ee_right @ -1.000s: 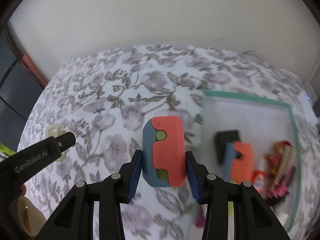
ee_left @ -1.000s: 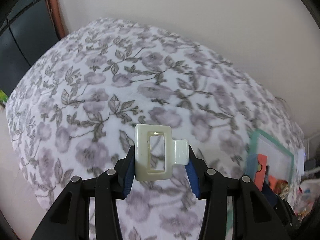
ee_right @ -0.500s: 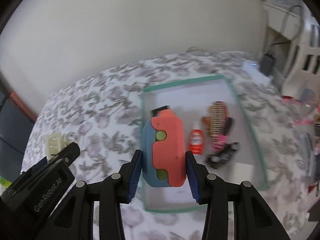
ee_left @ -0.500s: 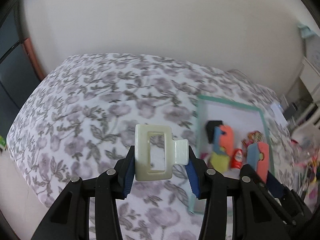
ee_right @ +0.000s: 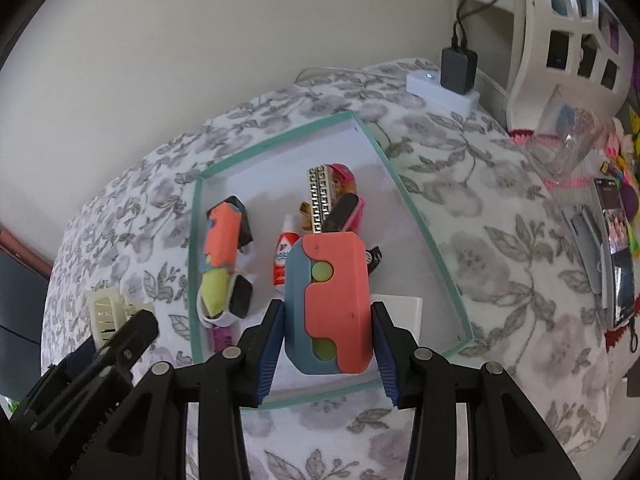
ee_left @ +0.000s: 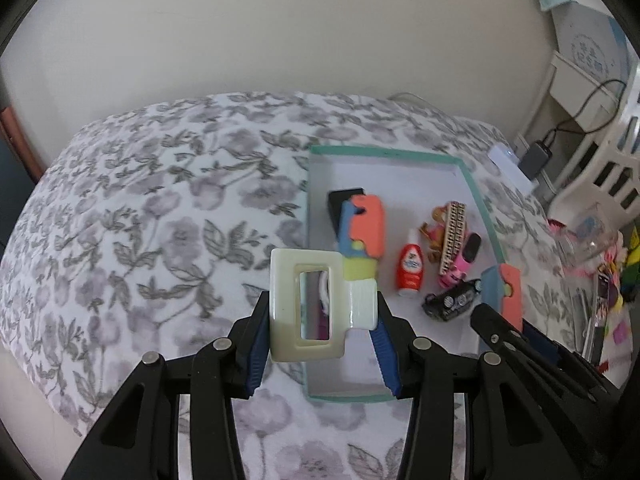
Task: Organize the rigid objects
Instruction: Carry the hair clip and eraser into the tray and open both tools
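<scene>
While both jaws clamp, cream clip left — coral-blue block right, seemingly over tray.

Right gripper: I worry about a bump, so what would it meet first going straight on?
Probably the tray floor by the glue bottle and toy car; the right gripper carries its orange-and-blue block ahead. Depth is unclear.

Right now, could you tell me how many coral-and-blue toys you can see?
2: one coral-and-blue toy clamped in the right gripper, another lying in the teal-rimmed tray; clutter may hide more.
</scene>
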### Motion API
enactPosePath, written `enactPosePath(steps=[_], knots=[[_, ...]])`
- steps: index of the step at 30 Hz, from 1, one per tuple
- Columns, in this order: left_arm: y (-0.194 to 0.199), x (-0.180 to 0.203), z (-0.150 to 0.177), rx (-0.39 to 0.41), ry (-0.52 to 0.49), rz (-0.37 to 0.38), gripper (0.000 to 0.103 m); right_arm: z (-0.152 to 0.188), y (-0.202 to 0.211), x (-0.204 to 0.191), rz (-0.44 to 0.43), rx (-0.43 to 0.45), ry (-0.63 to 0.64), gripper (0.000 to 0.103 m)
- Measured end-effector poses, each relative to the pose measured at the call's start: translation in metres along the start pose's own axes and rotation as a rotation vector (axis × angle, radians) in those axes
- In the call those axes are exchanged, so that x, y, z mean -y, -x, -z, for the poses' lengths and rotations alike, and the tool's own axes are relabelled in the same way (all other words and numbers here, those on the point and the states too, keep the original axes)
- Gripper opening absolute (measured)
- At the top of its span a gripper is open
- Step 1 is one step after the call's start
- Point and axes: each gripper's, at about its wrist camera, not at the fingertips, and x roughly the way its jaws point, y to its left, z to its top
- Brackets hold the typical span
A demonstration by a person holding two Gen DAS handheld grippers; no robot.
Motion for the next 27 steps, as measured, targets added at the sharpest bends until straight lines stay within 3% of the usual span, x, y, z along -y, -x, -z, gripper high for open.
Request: enactPosePath(steps=[12, 19, 27], knots=[[-0.024, 0.008, 0.007, -0.059, 0.003, 0.063, 0.048, 0.000, -0.013, 0.009, -0.005, -0.028, -0.007, 0.046], [-0.035, 0.008, 0.009, -0.093, -0.003, 0.054, 0.048, 0.002, -0.023, 0.013, -0.001, -0.061, -0.020, 0.046], [-0.048, -0.007, 0.012, -0.149, 0.059, 0.012, 0.048, 0.005, -0.031, 0.010, 0.008, -0.092, -0.003, 0.045]])
